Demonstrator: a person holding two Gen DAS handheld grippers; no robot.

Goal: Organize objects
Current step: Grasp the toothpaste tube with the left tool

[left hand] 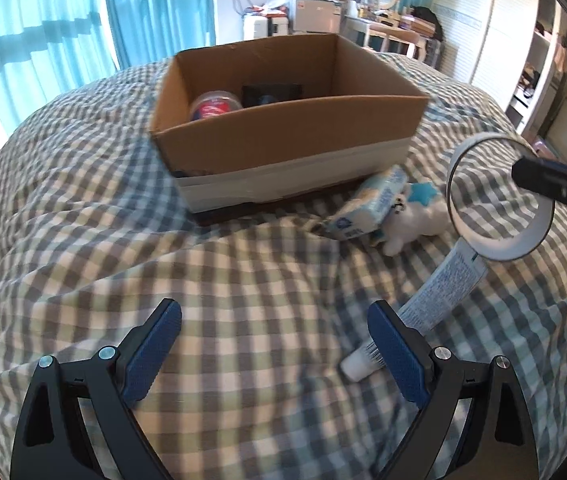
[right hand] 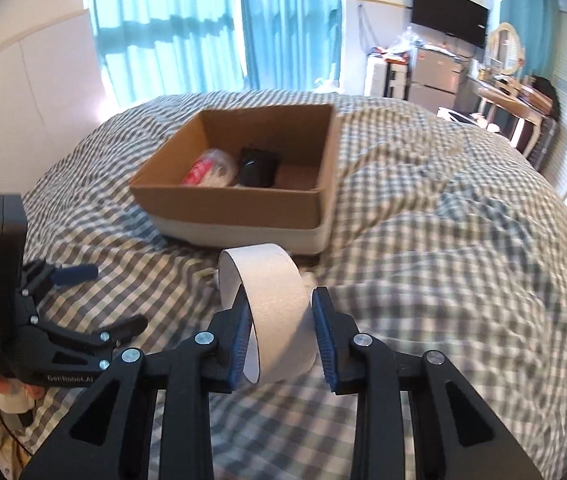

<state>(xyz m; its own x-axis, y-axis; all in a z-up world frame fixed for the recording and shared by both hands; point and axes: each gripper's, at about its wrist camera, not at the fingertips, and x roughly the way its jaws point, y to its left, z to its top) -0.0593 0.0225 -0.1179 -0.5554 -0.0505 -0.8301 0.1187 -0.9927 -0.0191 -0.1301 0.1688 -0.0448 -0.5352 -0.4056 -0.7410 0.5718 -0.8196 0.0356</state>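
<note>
Hovering your left claw (left hand: 273, 344) spread and empty above the bed (left hand: 83, 240), tube (left hand: 439, 296) touching its right finger; tube print too blurred to read | right wrist: your right claw (right hand: 279, 336) pinches the tape ring (right hand: 271, 304) short of the cardboard box (right hand: 243, 216); a light pinch may drop it; "GenRobot.AI" on left claw

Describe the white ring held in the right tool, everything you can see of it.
The white ring is a wide, thin-walled hoop, matte and paper-like, hollow through the middle, possibly an empty tape core. The right tool clamps its wall between blue pads, holding it on edge above the checked bedspread, nearer than the cardboard box. Nothing else touches it.
</note>
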